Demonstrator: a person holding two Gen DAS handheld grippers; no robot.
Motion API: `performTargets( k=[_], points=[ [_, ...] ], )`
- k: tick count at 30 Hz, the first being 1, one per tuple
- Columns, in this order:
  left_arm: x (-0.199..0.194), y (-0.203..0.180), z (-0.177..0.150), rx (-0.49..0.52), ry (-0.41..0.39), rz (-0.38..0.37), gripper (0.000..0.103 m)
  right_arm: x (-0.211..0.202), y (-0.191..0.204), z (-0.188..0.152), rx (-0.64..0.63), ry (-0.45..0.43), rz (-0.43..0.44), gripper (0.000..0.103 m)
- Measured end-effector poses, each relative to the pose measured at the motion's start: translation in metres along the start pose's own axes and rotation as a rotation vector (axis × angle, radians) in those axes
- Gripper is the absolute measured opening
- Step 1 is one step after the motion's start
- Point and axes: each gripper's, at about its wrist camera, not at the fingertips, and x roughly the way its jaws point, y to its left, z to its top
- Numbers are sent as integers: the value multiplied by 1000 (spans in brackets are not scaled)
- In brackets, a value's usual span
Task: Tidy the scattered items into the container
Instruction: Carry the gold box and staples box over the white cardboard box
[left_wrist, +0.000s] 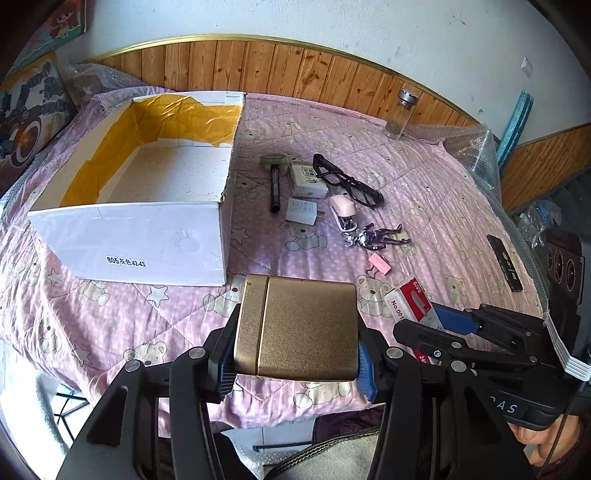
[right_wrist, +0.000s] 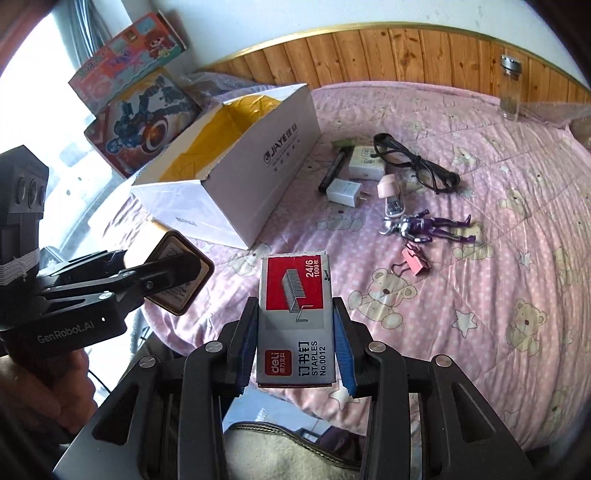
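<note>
Pink bear-print quilt (left_wrist: 424, 192), wood-panelled wall (left_wrist: 258, 66)

A pink bear-print quilt (left_wrist: 424, 192) is covering the bed, a wooden wainscot (left_wrist: 258, 66) is running behind it, a lidded glass jar (left_wrist: 400, 114) is standing upright near the panelling, and picture boxes (right_wrist: 144, 122) are leaning by the window.

1. Setting: a home bedroom.
2. Work surface is a bed covered by a pink quilt (left_wrist: 424, 177) printed with teddy bears and stars.
3. Wood-plank wainscot (left_wrist: 280, 70) with a gold trim runs under a white plastered wall.
4. Children's toy boxes (right_wrist: 140, 122) lean against the wall beside the bed.
5. Household clutter on the quilt: eyeglasses (right_wrist: 413, 162), phone charger (right_wrist: 345, 192), action figure (right_wrist: 424, 225).
</note>
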Motion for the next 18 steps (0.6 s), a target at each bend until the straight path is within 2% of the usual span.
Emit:
performTargets(
  k=[8, 18],
  points=[
    [-28, 13, 7, -24, -68, -1, 53, -14, 41, 21, -77, -45, 34, 39],
    [-67, 40, 50, -42, -184, 3, 53, -18, 81, 76, -151, -106, 78, 40]
  ],
)
